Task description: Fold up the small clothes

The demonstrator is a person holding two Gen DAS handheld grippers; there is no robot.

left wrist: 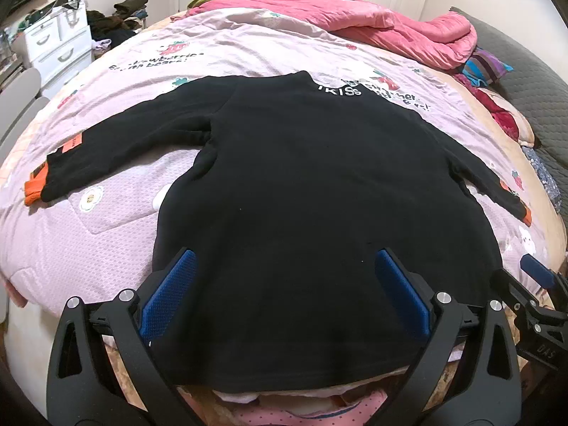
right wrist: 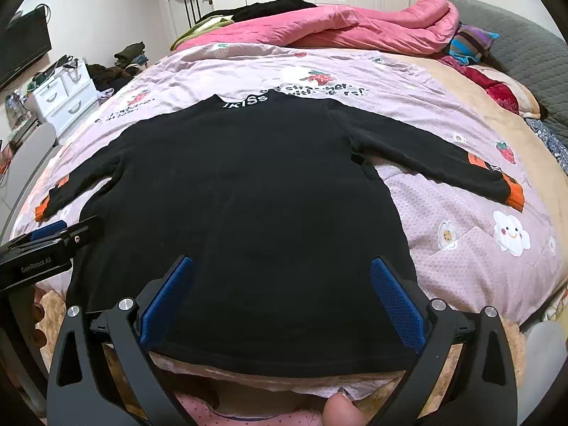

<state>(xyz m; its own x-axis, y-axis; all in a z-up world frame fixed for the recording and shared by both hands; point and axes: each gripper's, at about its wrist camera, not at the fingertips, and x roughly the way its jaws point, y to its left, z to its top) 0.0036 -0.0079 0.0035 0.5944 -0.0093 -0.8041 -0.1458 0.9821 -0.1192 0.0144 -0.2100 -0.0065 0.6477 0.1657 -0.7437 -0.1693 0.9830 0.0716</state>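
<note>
On the bed (left wrist: 248,53), black top (left wrist: 301,177) flat

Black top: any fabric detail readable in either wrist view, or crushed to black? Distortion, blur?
Left wrist: black top is near-flat black, folds barely readable; heavy fisheye bends the bed; sharp, no glare. Right wrist: same crushed blacks, dark corner vignetting, blurred fingertip at bottom edge.

The left gripper (left wrist: 284,259) tilts steeply downward near the bed's front edge, its blue-padded jaws spread fully wide with nothing pinched between the pads. The right gripper (right wrist: 282,266) stands just beside it at a similar downward slant, jaws equally wide and gripping nothing. In each wrist view the other gripper shows at the side margin, so the two sit close together.
</note>
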